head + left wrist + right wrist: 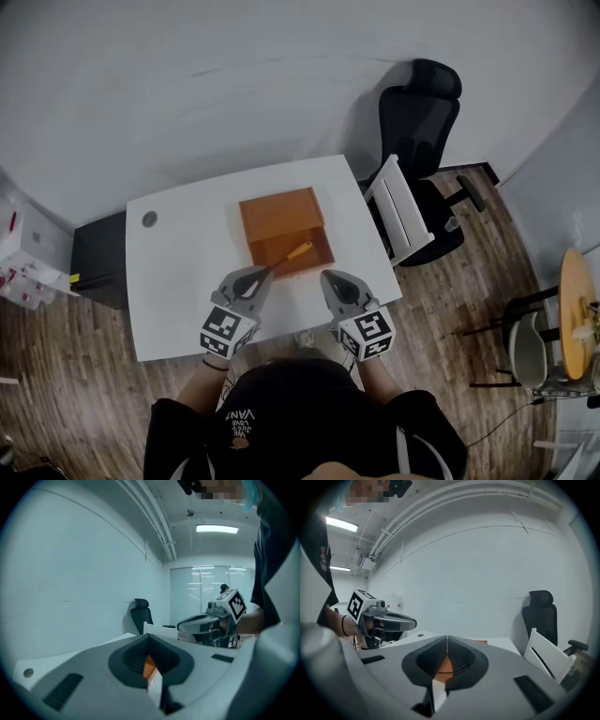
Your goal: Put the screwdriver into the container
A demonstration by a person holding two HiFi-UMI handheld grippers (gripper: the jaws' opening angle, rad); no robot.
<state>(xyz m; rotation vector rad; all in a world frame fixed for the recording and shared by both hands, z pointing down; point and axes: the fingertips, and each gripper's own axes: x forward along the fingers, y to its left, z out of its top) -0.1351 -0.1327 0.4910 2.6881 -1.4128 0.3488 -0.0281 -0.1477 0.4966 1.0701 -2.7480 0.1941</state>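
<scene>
1. Dark shirt point(281, 412) of the person fills the 6 o'clock edge of the head view. Both forearms reach toward 12 o'clock over a white table point(178, 291).
2. The left gripper point(265, 275) hangs over the table's near half with its marker cube toward the person and its tip aimed at about 1 o'clock. In its own view the jaws point(148, 641) are clenched, and orange shows through the gap below the tip.
3. The screwdriver point(298, 250) slants from that tip toward 1 o'clock. Its dark shaft runs into the closed jaws, which appear to grasp it. Its orange handle sits over the near part of the orange container point(281, 216).
4. The container rests on the table at 12 o'clock from both grippers.
5. The right gripper point(330, 277) is at 3 o'clock of the left one, near it but apart. Its own view shows the jaws point(447, 639) pressed together and empty, with the container's orange visible beyond them.
6. A black office chair point(422, 141) stands at 2 o'clock off the table.
</scene>
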